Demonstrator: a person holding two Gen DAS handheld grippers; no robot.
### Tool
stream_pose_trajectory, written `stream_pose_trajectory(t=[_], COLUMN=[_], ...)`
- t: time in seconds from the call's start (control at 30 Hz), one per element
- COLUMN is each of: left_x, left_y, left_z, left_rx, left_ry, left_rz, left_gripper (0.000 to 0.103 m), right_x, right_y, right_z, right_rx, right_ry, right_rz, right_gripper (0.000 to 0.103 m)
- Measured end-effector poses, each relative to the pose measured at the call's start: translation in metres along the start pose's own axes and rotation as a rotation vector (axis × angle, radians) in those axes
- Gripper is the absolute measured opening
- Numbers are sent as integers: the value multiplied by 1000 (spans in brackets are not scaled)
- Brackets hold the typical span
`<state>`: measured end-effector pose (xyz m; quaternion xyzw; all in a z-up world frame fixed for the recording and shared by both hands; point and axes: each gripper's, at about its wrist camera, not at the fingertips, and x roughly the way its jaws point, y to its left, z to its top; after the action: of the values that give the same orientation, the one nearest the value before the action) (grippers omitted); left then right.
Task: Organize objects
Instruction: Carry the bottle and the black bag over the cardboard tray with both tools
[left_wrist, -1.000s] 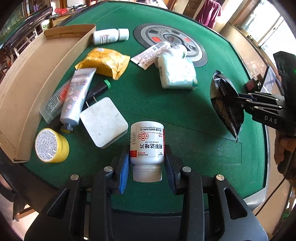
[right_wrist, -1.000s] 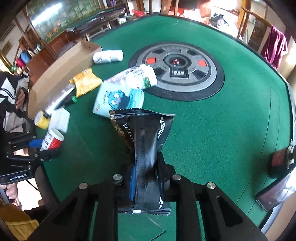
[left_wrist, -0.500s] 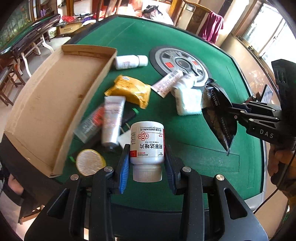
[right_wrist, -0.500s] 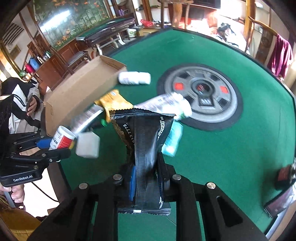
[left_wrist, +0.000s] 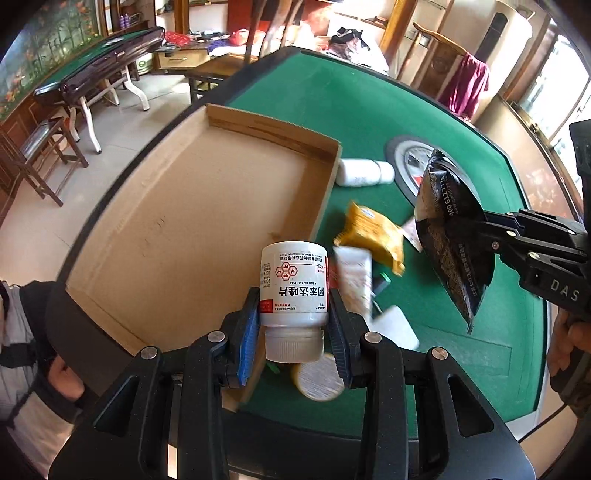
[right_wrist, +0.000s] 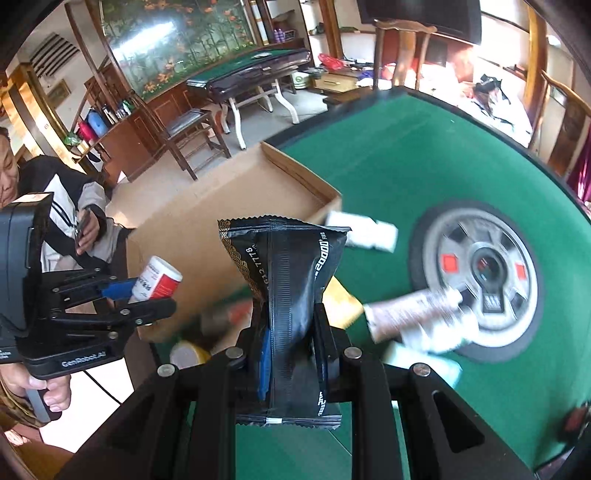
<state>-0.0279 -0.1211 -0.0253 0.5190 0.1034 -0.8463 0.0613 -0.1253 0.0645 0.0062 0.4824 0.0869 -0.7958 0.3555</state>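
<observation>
My left gripper (left_wrist: 293, 325) is shut on a white pill bottle (left_wrist: 293, 284) with a red-and-white label, held in the air over the near right edge of an empty cardboard tray (left_wrist: 207, 221). My right gripper (right_wrist: 291, 354) is shut on a black snack pouch (right_wrist: 286, 291), held above the green table; the pouch also shows in the left wrist view (left_wrist: 448, 236), to the right of the tray. The bottle shows in the right wrist view (right_wrist: 159, 278), beside the tray (right_wrist: 229, 206).
On the green felt table (left_wrist: 369, 110) right of the tray lie a white bottle (left_wrist: 364, 172), a yellow packet (left_wrist: 373, 230), a tube (left_wrist: 354, 275), a white block (left_wrist: 395, 326) and a yellow-rimmed tin (left_wrist: 319, 380). A round grey hub (right_wrist: 484, 273) sits mid-table. A person (right_wrist: 55, 192) sits at left.
Both grippers have swung left and up toward the cardboard tray, carrying the bottle and the pouch. The tray now fills the left wrist view. Grips are unchanged.
</observation>
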Motion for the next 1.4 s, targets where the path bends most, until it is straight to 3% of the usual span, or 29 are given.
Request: stream_pose_trajectory(t=[0.53, 1.1, 1.4], left_x=[47, 118, 130], left_y=[79, 102, 110], left_z=[77, 127, 129], left_rx=[-24, 38, 28], left_ry=[11, 71, 62], left_rz=[40, 16, 9], left_gripper=[34, 34, 34], right_x=[87, 159, 169], right_y=[39, 22, 29], right_z=[94, 120, 130], right_rx=[115, 222, 193], right_ry=[33, 116, 51], right_rz=[6, -100, -163], right_gripper=[18, 17, 15])
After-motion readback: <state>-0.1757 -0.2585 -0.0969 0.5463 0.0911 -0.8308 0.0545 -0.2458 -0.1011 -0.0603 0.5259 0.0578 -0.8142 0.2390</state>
